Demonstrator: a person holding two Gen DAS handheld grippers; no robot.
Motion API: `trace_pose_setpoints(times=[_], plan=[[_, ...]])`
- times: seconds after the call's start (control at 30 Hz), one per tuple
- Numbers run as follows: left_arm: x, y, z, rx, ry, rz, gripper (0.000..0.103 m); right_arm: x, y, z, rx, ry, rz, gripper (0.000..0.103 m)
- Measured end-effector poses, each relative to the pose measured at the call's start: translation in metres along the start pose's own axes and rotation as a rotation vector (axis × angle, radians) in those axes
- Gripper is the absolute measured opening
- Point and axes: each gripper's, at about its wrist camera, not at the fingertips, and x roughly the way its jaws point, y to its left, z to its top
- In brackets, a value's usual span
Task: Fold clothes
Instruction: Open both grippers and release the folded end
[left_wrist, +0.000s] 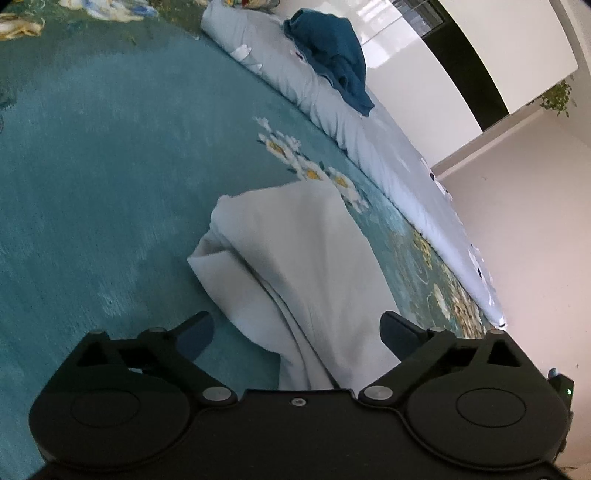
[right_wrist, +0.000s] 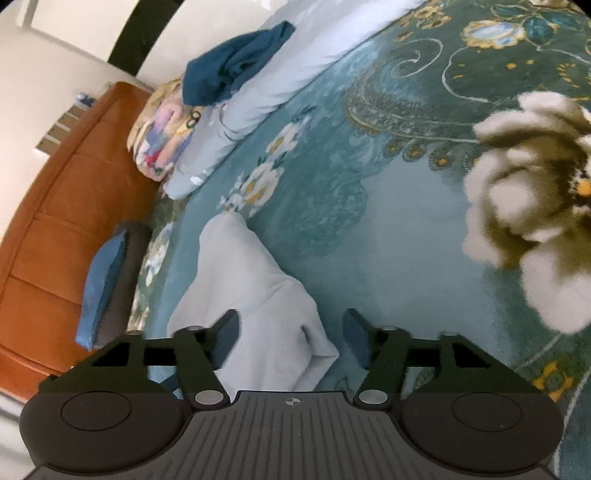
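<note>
A pale grey garment (left_wrist: 295, 258) lies bunched and partly folded on the teal floral bedspread (left_wrist: 92, 184). My left gripper (left_wrist: 297, 328) is open, its fingers spread on either side of the garment's near end. The same garment (right_wrist: 251, 295) shows in the right wrist view. My right gripper (right_wrist: 291, 332) is open over the garment's near edge, one finger over the cloth, the other beside it. A dark blue garment (left_wrist: 332, 55) lies crumpled on a rolled light blue quilt (left_wrist: 351, 122); it also shows in the right wrist view (right_wrist: 229, 66).
The light blue quilt (right_wrist: 258, 99) runs along the far side of the bed. A colourful pillow (right_wrist: 162, 144) and a blue cushion (right_wrist: 103, 284) lie by the brown wooden headboard (right_wrist: 55, 221). White walls (left_wrist: 517, 221) and a dark doorway (left_wrist: 465, 62) stand beyond.
</note>
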Motion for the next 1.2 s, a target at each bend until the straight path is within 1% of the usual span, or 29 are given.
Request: trace_pose_setpoints(times=[0.03, 0.07, 0.13, 0.2, 0.27, 0.37, 0.53, 0.57, 0.63, 0.73, 0.93, 1.07, 1.2], plan=[[0.000, 0.000, 0.000, 0.000, -0.007, 0.001, 0.101, -0.002, 0.000, -0.002, 0.000, -0.007, 0.001, 0.070], [-0.001, -0.001, 0.001, 0.008, -0.017, 0.006, 0.101, -0.004, 0.000, -0.004, -0.002, -0.011, 0.005, 0.078], [-0.003, -0.003, 0.002, 0.029, -0.039, 0.020, 0.101, -0.009, 0.000, -0.008, -0.006, -0.029, 0.017, 0.089], [-0.006, -0.005, 0.003, 0.050, -0.061, 0.034, 0.101, -0.014, -0.001, -0.014, -0.001, -0.060, 0.030, 0.090], [-0.009, -0.004, 0.004, 0.047, -0.082, 0.040, 0.101, -0.020, -0.003, -0.020, 0.009, -0.096, 0.050, 0.103], [-0.011, -0.001, 0.007, 0.025, -0.105, 0.032, 0.101, -0.026, -0.007, -0.032, 0.025, -0.138, 0.097, 0.103], [-0.018, 0.005, 0.010, -0.010, -0.151, 0.041, 0.101, -0.029, -0.011, -0.055, 0.016, -0.225, 0.135, 0.103], [-0.019, 0.007, 0.010, -0.020, -0.156, 0.041, 0.101, -0.029, -0.013, -0.059, 0.021, -0.237, 0.146, 0.103], [-0.019, 0.010, 0.012, -0.040, -0.161, 0.036, 0.101, -0.025, -0.016, -0.064, 0.022, -0.236, 0.156, 0.103], [-0.018, 0.013, 0.013, -0.059, -0.164, 0.037, 0.101, -0.018, -0.013, -0.065, -0.022, -0.210, 0.137, 0.103], [-0.008, 0.012, 0.015, -0.065, -0.164, 0.045, 0.101, -0.015, -0.002, -0.057, -0.086, -0.171, 0.091, 0.103], [-0.003, 0.012, 0.017, -0.082, -0.185, 0.058, 0.101, -0.018, 0.005, -0.047, -0.084, -0.151, 0.034, 0.103], [0.000, 0.006, 0.015, -0.057, -0.217, 0.081, 0.101, -0.020, 0.007, -0.036, -0.061, -0.167, 0.017, 0.103]])
